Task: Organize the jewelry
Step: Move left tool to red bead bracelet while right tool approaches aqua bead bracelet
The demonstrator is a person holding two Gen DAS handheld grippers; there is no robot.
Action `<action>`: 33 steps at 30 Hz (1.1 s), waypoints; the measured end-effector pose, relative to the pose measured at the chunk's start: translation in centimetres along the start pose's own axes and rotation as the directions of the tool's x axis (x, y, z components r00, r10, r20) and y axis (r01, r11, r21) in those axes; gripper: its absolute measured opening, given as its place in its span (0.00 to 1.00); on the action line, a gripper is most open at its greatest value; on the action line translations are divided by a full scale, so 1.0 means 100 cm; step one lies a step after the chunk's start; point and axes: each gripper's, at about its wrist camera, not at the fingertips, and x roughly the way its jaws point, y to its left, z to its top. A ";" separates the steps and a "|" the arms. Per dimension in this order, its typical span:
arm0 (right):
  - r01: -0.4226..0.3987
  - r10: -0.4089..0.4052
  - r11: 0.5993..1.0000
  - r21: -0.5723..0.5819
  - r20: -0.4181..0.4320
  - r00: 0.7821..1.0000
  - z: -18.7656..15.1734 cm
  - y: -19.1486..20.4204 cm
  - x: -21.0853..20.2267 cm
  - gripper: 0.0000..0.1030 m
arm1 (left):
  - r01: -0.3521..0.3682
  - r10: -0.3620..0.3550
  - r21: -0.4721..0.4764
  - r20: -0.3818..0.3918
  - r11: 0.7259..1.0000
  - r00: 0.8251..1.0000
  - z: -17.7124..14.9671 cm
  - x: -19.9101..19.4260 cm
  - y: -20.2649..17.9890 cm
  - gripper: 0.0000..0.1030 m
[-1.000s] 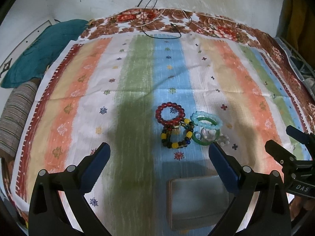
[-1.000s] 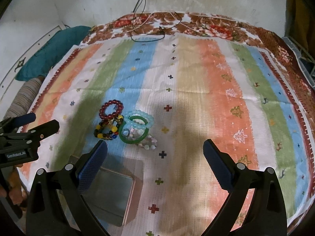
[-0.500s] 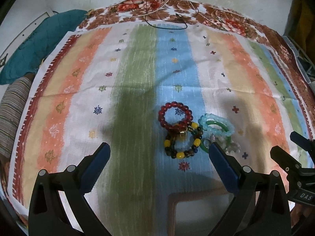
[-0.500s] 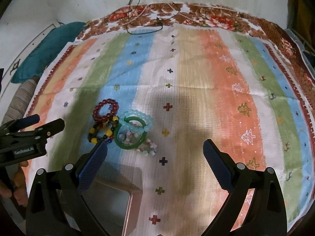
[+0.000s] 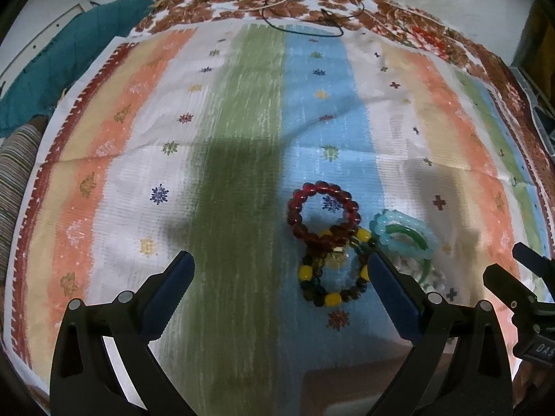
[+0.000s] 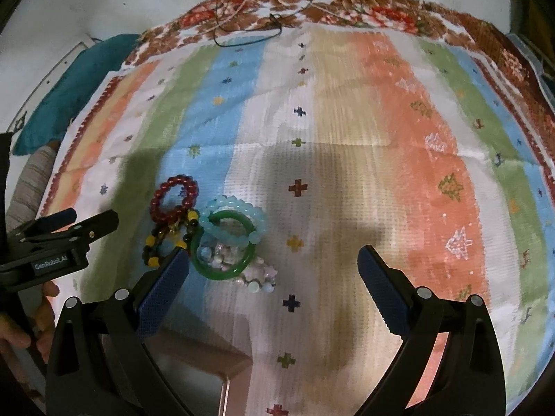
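A pile of bracelets lies on the striped cloth (image 5: 242,111): a dark red bead bracelet (image 5: 324,213), a multicolour bead bracelet with yellow beads (image 5: 333,274), a pale blue bead bracelet (image 5: 402,234), a green bangle (image 6: 223,246) and a whitish bead bracelet (image 6: 258,277). My left gripper (image 5: 279,286) is open and empty, just near the pile's left side. My right gripper (image 6: 274,279) is open and empty, its left finger beside the green bangle. A pinkish box (image 6: 211,364) lies at the near edge, partly hidden.
Black and white cords (image 5: 305,10) lie at the cloth's far floral border. A teal cloth (image 5: 62,66) and a striped cushion (image 5: 14,180) lie off the left edge. A dark rack (image 5: 541,118) stands at the right.
Both grippers have moved forward and down toward the bracelet pile, which now looks larger and nearer. The box has slid toward the bottom of both views. Both stay open.
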 end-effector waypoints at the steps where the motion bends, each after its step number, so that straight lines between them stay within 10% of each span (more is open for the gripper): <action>1: 0.000 0.000 1.000 0.005 -0.004 1.000 0.001 -0.001 0.002 0.96 | 0.000 0.000 -0.001 -0.003 1.000 1.000 0.001 0.003 0.001 0.94; 33: 0.132 -0.134 0.991 -0.024 -0.105 0.985 0.025 -0.001 0.080 0.84 | -0.036 0.040 0.045 -0.099 0.998 0.994 0.028 0.077 -0.004 0.82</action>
